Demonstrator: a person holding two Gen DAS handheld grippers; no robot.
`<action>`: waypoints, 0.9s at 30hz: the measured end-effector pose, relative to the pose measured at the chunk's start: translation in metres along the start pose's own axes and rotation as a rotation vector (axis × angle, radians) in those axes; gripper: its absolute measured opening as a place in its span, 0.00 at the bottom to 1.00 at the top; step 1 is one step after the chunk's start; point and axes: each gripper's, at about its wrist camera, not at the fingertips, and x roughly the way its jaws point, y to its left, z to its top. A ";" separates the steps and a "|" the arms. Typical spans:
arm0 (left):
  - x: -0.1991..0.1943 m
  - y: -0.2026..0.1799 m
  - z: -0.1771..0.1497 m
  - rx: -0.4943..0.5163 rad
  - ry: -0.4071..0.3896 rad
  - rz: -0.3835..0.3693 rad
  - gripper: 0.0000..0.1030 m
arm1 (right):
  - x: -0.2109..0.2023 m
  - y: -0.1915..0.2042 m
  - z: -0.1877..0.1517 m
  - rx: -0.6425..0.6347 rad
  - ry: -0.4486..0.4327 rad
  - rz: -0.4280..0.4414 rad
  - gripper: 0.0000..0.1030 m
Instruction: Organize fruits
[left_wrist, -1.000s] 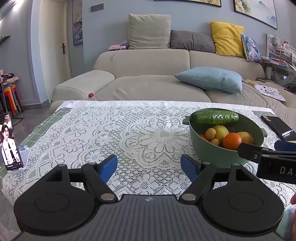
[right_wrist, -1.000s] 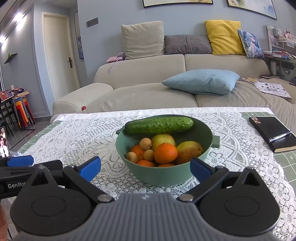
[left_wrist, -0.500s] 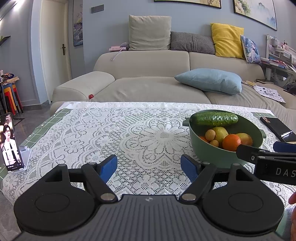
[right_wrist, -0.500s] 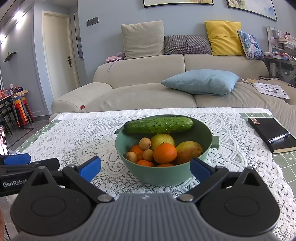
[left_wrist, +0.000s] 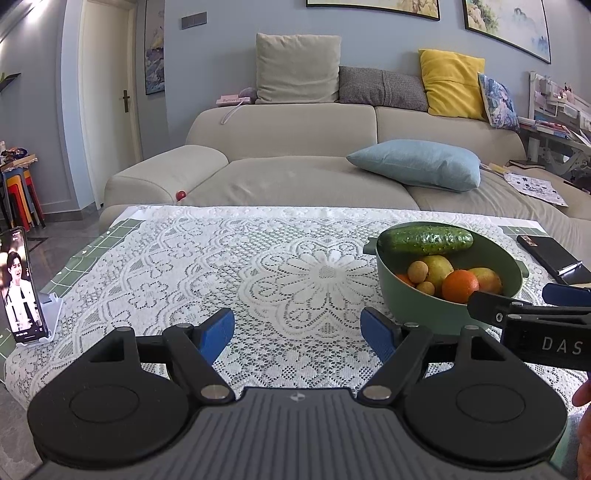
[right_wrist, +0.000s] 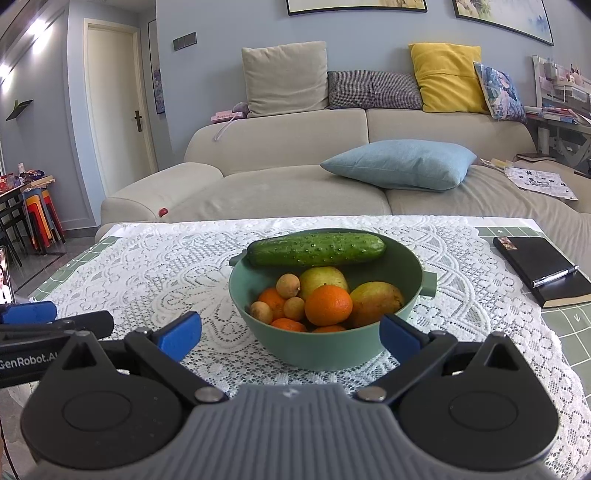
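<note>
A green bowl (right_wrist: 325, 349) stands on the lace tablecloth, right of centre; it also shows in the left wrist view (left_wrist: 413, 299). A cucumber (right_wrist: 316, 248) lies across its far rim. Inside are oranges (right_wrist: 328, 304), a pear (right_wrist: 323, 278), a yellow-brown fruit (right_wrist: 375, 297) and small brown round fruits (right_wrist: 288, 287). My right gripper (right_wrist: 290, 332) is open and empty, just in front of the bowl. My left gripper (left_wrist: 297, 330) is open and empty over the cloth, left of the bowl.
A black notebook with a pen (right_wrist: 543, 269) lies at the table's right edge. A phone on a stand (left_wrist: 20, 284) is at the left edge. A beige sofa (left_wrist: 295, 173) with cushions is behind the table. A small red ball (left_wrist: 180, 194) rests on the sofa.
Both grippers have drifted slightly back and up from the table. The bowl and fruit have not moved. Both grippers stay open.
</note>
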 end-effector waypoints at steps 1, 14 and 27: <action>0.000 0.000 0.000 0.000 0.000 0.001 0.88 | 0.000 0.001 0.000 0.000 0.000 0.000 0.96; -0.001 0.001 0.001 -0.006 -0.001 0.001 0.88 | 0.000 0.001 0.000 -0.004 0.001 -0.002 0.96; -0.002 0.003 0.000 -0.009 0.000 0.007 0.88 | 0.000 0.001 0.000 -0.007 0.002 -0.004 0.96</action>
